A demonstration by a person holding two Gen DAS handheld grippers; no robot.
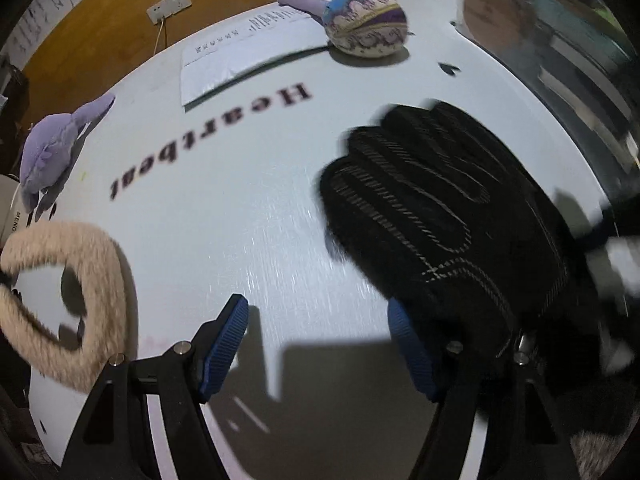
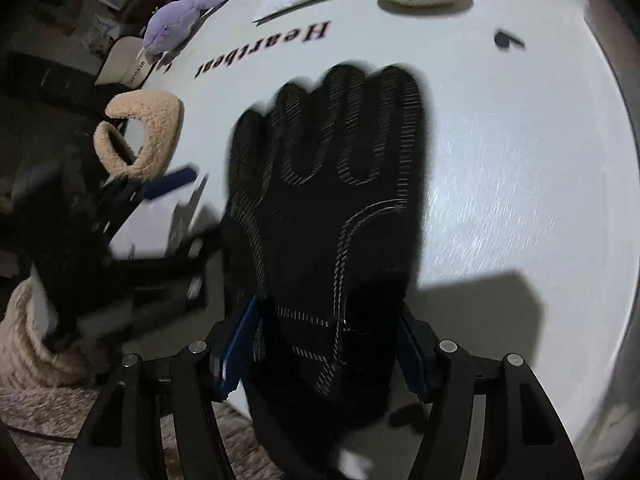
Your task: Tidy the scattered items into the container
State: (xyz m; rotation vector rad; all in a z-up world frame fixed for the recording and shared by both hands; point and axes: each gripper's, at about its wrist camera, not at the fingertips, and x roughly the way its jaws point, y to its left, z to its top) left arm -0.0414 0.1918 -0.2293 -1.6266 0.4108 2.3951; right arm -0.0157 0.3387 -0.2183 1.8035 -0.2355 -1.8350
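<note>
Right claw (image 2: 328,344) clamped the black glove (image 2: 332,208) at its cuff, fingers pointing ahead, motion-blurred. Left claw (image 1: 316,344) gaped empty over the counter (image 1: 240,220); glove hid its right finger. Container edge upper right, blurred.

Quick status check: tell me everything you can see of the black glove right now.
The black glove looks like knitted fabric with pale dashed stitching outlining the fingers and palm. Its cuff sits between the blue pads of the right gripper, which looks closed on it. The fingers point away from the camera, towards the "Heartbeat" lettering, held together rather than spread. It hangs over the white table; motion blur hides whether it touches the surface. The left gripper stands open beside it.
</note>
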